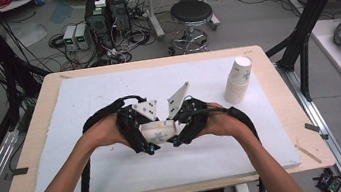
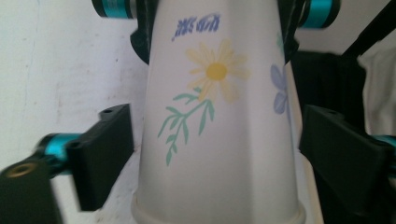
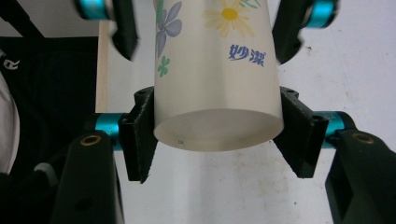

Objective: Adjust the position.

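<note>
At the centre of the high view we see a white paper cup [image 1: 159, 130] lying on its side between the two grippers, above the white sheet [image 1: 83, 103] that covers the table [image 1: 40, 101]. The cup carries a yellow daisy, a blue flower, green sprigs and blue writing — in the right gripper view it reads "妙潔" [image 3: 247, 55], while in the left gripper view the same mark appears upside down and blurred. The right gripper [image 3: 217, 135] is clamped on the cup near its base, pads pressing both sides. The left gripper [image 2: 219, 154] has its jaws spread at the rim end, gaps showing between pads and cup wall. At the right of the high view stands a stack of cups [image 1: 238, 80] — well apart.
</note>
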A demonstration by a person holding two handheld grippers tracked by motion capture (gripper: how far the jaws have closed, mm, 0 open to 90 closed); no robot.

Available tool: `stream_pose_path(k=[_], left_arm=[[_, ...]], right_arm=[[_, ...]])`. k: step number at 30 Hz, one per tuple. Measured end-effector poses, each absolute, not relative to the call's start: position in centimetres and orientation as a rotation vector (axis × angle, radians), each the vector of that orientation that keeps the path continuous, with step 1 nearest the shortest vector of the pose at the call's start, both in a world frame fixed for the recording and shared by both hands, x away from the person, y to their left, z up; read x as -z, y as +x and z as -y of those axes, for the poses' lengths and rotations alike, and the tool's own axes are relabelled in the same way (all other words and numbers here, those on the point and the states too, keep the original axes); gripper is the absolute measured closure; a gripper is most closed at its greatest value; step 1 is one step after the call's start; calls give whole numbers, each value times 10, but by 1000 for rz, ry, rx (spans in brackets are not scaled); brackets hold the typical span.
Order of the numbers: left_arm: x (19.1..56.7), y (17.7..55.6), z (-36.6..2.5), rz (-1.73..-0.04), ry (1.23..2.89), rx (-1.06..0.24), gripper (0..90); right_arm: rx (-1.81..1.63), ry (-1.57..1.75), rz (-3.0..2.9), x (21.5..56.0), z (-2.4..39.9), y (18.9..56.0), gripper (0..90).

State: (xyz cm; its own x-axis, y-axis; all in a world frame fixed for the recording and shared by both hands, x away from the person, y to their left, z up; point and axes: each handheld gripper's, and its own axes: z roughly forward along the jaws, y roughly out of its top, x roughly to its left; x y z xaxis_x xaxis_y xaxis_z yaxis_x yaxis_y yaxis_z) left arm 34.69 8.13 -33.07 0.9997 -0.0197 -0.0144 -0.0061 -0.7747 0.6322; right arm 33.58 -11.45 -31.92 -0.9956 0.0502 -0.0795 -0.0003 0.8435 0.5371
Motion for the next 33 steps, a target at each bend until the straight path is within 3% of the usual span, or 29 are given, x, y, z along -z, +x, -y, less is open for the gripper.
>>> stream_pose_path(k=[8,20,33], left_arm=[[331,347,-85,20,2418,9,75],[334,344,-120,-51,2115,-63,75],[350,333,-145,-136,1924,-92,76]], right_arm=[[-857,54,-2925,319,117,337,373],[-1040,130,-2864,322,144,338,373],[-1296,202,-2754,334,172,336,373]])
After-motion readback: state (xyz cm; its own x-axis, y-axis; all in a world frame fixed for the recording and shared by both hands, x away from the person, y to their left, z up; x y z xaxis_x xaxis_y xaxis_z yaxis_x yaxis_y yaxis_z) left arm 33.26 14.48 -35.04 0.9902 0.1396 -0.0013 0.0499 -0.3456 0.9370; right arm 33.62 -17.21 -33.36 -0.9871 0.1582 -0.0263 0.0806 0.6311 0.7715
